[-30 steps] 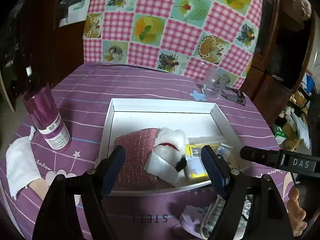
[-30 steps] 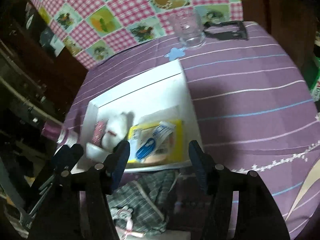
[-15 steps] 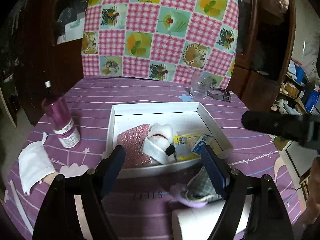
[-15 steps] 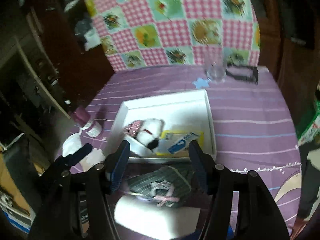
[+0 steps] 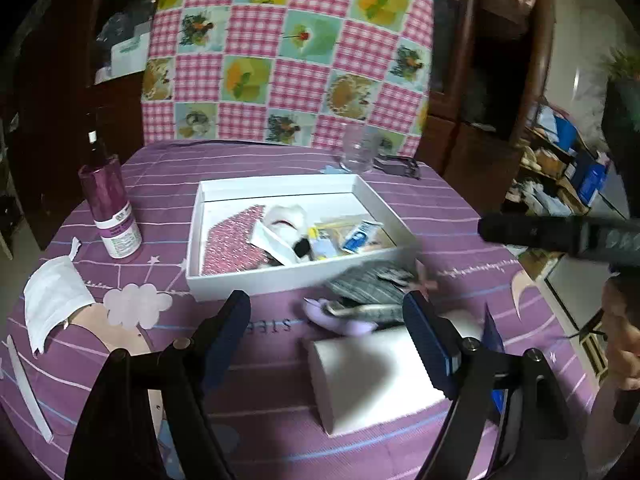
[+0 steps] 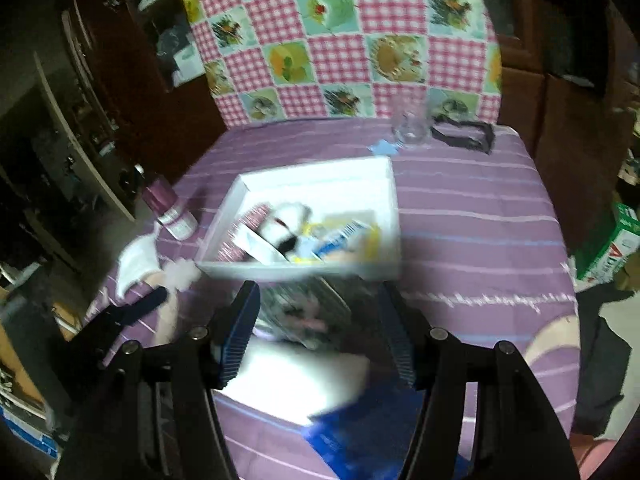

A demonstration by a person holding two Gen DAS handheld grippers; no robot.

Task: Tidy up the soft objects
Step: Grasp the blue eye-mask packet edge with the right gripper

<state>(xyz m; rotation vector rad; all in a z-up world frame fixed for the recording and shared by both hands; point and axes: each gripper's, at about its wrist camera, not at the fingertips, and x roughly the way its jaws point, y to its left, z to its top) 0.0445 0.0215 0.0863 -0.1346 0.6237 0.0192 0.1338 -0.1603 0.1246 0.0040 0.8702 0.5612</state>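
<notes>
The left gripper (image 5: 326,330) hangs over the near edge of the purple-clothed table (image 5: 460,216) with its fingers spread wide and nothing between them; the right gripper (image 6: 320,326) is likewise spread and empty. A white box (image 5: 280,276) sits mid-table, holding a pink glittery pouch (image 5: 234,242), a white plush toy (image 5: 286,218) and a blue-and-white tube (image 5: 360,236) on yellow packaging. Just outside the box's near right corner lies a grey checked fabric item (image 5: 370,282) with a pink bow, touching a lilac soft piece (image 5: 338,320), and nearer still a white roll (image 5: 372,380). Only the left wrist view shows these sharply, along with a white face mask (image 5: 54,300) at the table's left edge, beside a purple bottle (image 5: 110,212). The right wrist view is motion-blurred, but it alone shows a blue packet (image 6: 360,436) at the near edge and black straps (image 6: 464,134) beside the clear cup (image 6: 410,128) at the far edge.
</notes>
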